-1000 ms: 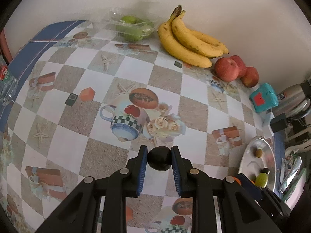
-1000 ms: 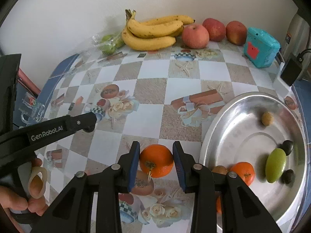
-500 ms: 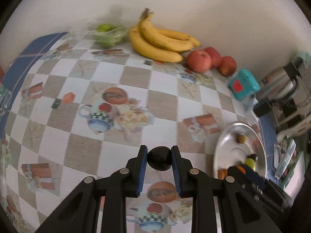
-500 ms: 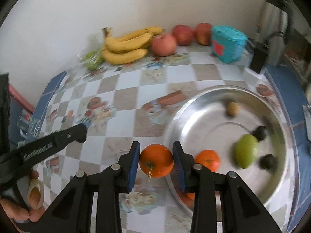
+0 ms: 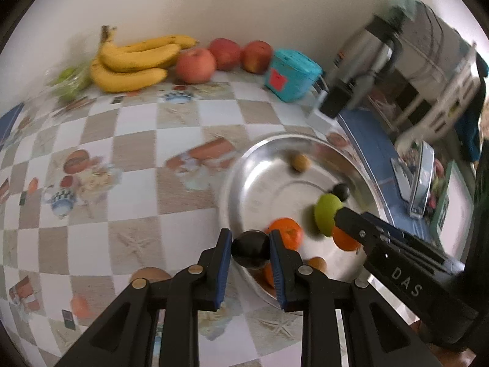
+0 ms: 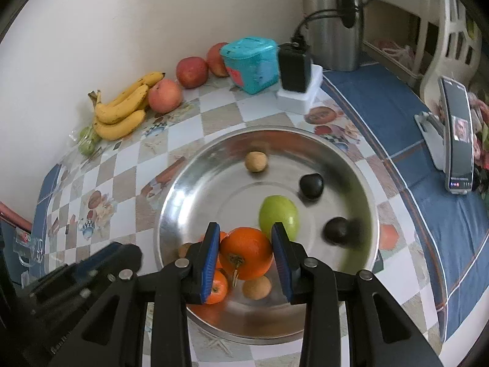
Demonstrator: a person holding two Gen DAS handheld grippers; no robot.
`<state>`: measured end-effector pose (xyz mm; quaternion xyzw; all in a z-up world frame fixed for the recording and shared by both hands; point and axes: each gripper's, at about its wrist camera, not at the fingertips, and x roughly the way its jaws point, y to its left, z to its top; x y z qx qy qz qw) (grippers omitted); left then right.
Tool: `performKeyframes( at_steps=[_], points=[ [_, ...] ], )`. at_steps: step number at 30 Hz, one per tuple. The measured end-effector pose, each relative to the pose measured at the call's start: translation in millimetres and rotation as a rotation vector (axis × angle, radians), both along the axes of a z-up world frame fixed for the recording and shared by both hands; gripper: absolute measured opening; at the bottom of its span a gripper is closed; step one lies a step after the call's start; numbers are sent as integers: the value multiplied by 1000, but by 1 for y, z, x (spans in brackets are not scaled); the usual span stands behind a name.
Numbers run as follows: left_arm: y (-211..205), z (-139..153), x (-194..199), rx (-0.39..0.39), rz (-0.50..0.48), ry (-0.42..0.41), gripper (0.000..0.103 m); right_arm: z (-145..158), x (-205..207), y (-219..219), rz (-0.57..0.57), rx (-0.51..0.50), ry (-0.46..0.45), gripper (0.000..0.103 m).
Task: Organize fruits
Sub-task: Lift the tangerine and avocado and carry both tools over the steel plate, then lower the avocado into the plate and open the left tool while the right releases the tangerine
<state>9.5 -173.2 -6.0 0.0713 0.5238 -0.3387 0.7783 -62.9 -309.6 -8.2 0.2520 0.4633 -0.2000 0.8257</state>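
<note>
Two fruits were in our grip at this moment, one per tool. Our left gripper (image 5: 250, 250) had its blue pads pressed on a small dark fruit (image 5: 250, 248), held over the near-left rim of the steel bowl (image 6: 183, 183), not yet clearly inside it. Our right gripper (image 6: 246, 255) was clamped on an orange (image 6: 246, 257), well over the bowl's near side, above the fruit already lying there.

Inside the bowl we saw a green fruit (image 6: 278, 215) close to the centre, two dark fruits (image 6: 311, 185) toward the right wall, a small tan fruit (image 6: 256, 161) on the far side, and more small orange and tan fruits under the carried orange at the near edge. Beyond the bowl, against the wall, lay the bananas (image 6: 120, 113) and the apples (image 6: 165, 95), with a teal box (image 6: 250, 64) to the right of them.

We judged the step to be delivery: both pieces carried to the bowl for dropping. The next move called for lowering the orange onto a bare patch and spreading the jaws gently so it would not knock its neighbours. The dark fruit needed bringing farther over the rim before letting go.
</note>
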Motion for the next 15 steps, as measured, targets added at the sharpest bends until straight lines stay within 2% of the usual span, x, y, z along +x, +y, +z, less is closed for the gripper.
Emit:
performKeyframes(
  at_steps=[7,15],
  points=[
    [-16,-13,-12,43,-52,-13,27,-10,-2,-4,-1,27,21,37],
    [-19,-26,-12,62,-50,9,27,-23,2,-4,9,58,54,37]
  ],
)
